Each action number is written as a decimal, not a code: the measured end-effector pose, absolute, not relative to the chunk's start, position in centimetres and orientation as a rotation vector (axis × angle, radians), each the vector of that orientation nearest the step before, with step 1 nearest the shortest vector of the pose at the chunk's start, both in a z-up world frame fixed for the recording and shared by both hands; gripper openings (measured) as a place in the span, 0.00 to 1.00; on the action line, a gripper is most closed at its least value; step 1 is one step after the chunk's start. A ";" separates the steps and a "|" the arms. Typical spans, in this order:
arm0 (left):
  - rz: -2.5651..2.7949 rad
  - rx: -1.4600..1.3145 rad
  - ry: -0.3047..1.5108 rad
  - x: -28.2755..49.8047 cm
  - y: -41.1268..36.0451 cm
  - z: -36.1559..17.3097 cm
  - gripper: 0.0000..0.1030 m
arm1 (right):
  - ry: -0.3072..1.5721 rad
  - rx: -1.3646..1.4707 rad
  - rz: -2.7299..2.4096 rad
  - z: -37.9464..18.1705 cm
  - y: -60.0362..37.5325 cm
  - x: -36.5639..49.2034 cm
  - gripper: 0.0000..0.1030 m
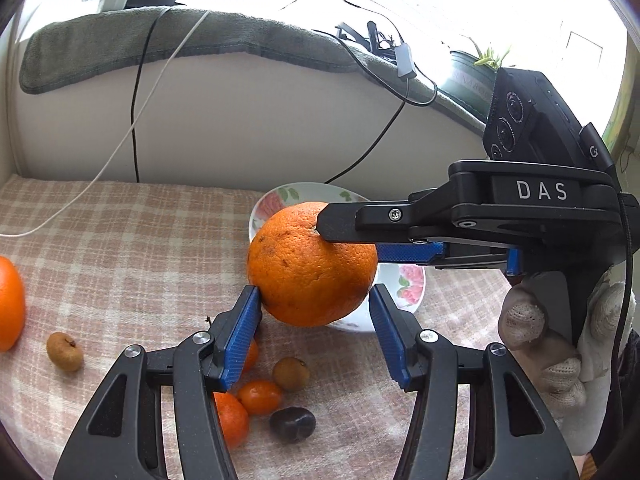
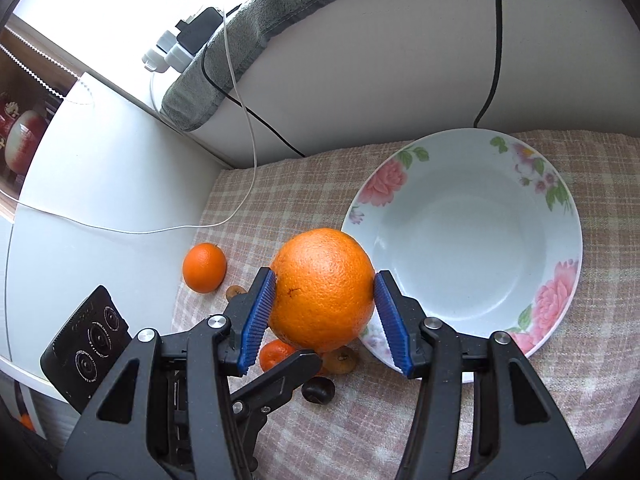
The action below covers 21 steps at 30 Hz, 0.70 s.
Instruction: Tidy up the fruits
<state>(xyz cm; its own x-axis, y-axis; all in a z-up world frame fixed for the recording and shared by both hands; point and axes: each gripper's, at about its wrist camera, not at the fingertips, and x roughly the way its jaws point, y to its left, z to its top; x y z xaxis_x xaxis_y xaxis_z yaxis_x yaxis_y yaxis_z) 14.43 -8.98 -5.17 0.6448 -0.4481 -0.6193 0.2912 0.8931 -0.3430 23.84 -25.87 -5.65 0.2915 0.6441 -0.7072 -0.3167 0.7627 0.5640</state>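
A large orange (image 1: 312,264) hangs above the checked cloth, in front of a white floral bowl (image 1: 412,288). My right gripper (image 2: 326,308) is shut on this orange (image 2: 322,292), its blue pads on both sides. It enters the left wrist view from the right, one finger (image 1: 348,224) across the orange's top. My left gripper (image 1: 316,336) is around the orange's lower part: its left pad touches the orange, its right pad stands just off it. The bowl (image 2: 460,248) is empty, right of the orange.
Small fruits lie on the cloth under the grippers: mandarins (image 1: 260,396), a brown longan (image 1: 291,373), a dark chestnut (image 1: 292,424), another longan (image 1: 65,351) and a second orange (image 1: 10,304). White wall, grey towel and cables stand behind.
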 end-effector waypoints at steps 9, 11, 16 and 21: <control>-0.454 -0.187 0.788 14.2 -11.2 -5.6 0.53 | 1.116 0.400 0.621 -6.5 -28.8 23.7 0.53; -0.460 -0.193 0.794 14.3 -11.4 -5.7 0.53 | 1.116 0.399 0.615 -6.5 -29.0 23.7 0.53; -0.468 -0.189 0.802 14.7 -12.0 -5.8 0.53 | 1.125 0.410 0.603 -6.7 -29.6 23.8 0.53; -0.465 -0.181 0.779 14.5 -11.9 -5.2 0.53 | 1.080 0.417 0.591 -5.9 -30.7 23.5 0.53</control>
<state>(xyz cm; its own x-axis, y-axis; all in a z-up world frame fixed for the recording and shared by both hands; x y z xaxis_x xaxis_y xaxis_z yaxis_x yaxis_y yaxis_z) 14.52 -11.94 -5.23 0.6169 -0.4675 -0.6331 0.3360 0.8839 -0.3253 23.48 -30.70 -5.85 0.3430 0.6334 -0.6937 -0.2433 0.7732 0.5857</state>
